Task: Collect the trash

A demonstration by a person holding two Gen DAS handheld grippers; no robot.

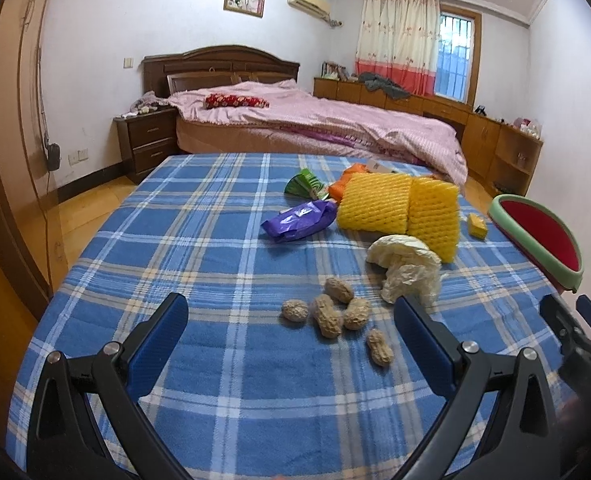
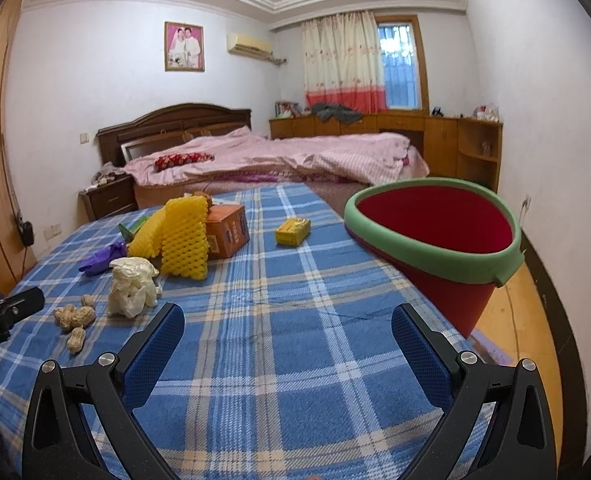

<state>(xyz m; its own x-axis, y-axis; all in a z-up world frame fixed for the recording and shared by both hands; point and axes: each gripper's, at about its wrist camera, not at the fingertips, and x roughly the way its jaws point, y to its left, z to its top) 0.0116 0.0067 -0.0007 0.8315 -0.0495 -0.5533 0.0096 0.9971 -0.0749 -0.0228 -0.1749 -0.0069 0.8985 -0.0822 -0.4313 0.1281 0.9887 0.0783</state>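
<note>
While both grippers hover low over the near end of the table [image 1: 223, 240], which is covered by a blue plaid cloth, the left gripper [image 1: 291, 320] has its blue-padded fingers spread wide with nothing between them, and the right gripper [image 2: 288, 326] is likewise wide open and empty. Just ahead of the left gripper lies a small cluster of peanuts [image 1: 335, 316] in their shells, one of them a little apart toward the camera. Just beyond them, beside the left gripper's right finger, sits a crumpled white tissue [image 1: 405, 264]. Behind the tissue stand two pieces of yellow foam netting [image 1: 399, 210], touching each other, with a purple wrapper [image 1: 297, 222] lying to their left and a green packet [image 1: 305, 182] farther back. An orange box [image 2: 227, 230] leans behind the netting. A small yellow packet [image 2: 292, 231] lies alone toward the table's right side. At the right edge, a red bin with a green rim [image 2: 435, 232] is tilted with its mouth toward the table. Beyond the table stands a bed [image 2: 287, 156] with pink covers.
</note>
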